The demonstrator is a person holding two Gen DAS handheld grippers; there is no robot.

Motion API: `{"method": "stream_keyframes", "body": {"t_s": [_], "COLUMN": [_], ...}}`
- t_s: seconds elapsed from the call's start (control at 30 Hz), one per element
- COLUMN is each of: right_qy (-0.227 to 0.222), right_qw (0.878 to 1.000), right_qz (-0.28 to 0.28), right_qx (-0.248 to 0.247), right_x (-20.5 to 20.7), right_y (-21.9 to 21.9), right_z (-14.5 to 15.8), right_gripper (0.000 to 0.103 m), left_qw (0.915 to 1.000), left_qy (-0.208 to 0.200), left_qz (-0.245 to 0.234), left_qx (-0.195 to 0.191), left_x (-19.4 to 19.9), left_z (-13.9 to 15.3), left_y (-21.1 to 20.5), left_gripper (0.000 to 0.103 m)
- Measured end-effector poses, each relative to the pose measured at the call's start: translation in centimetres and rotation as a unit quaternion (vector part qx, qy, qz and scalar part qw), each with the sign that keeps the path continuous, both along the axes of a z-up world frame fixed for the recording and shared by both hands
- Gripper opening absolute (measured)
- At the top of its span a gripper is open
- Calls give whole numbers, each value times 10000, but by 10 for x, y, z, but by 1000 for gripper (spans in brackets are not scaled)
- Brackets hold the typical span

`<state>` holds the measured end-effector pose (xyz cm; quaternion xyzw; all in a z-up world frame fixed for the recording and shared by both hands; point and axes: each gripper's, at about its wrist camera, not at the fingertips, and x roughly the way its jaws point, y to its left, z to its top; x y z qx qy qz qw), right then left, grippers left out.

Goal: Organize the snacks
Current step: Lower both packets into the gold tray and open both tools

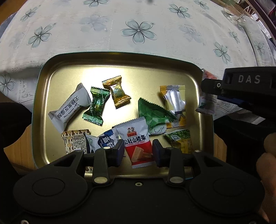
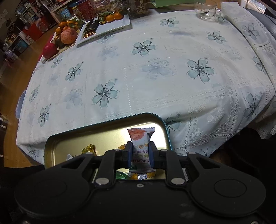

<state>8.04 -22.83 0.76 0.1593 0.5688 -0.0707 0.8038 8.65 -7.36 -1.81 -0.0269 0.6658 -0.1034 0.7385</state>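
Note:
A gold metal tin tray [image 1: 43, 89] holds several wrapped snacks: a white sesame-crisp bar [image 1: 69, 106], a green candy [image 1: 96, 106], a gold candy [image 1: 117, 91], a green triangular pack [image 1: 153, 113], a silver-yellow pack [image 1: 174, 101]. My left gripper [image 1: 138, 151] is open above the tray's near edge, straddling a red-and-white hawthorn pack [image 1: 138, 139]. My right gripper [image 2: 140, 155] is shut on a white-and-orange hawthorn snack pack [image 2: 140, 139], held upright over the tray [image 2: 51, 144]. In the left wrist view it [image 1: 207, 103] comes in at the tray's right rim.
The tray sits at the near edge of a table with a floral white tablecloth [image 2: 138, 69]. At the far side are a fruit board [image 2: 63, 36], a white plate with oranges [image 2: 107, 25] and a glass cup [image 2: 207, 10].

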Motion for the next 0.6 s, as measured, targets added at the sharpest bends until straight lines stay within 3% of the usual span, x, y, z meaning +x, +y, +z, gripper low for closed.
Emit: {"method": "stream_keyframes", "body": {"t_s": [0.33,0.6], "right_qy": [-5,-344], "right_qw": [10000,9991], "right_qz": [-7,-61], "right_qx": [-21,-222], "right_x": [3,-22], "right_y": [-2,4], "right_z": [0,9], "right_gripper": [25,26], "left_qw": [9999,9959], "left_qy": [-93,-727], "left_qz": [43,38], "left_qx": [99,530], "left_x": [0,-14], "left_z": [2,19], "left_y": [4,10], "left_gripper": [44,44]}}
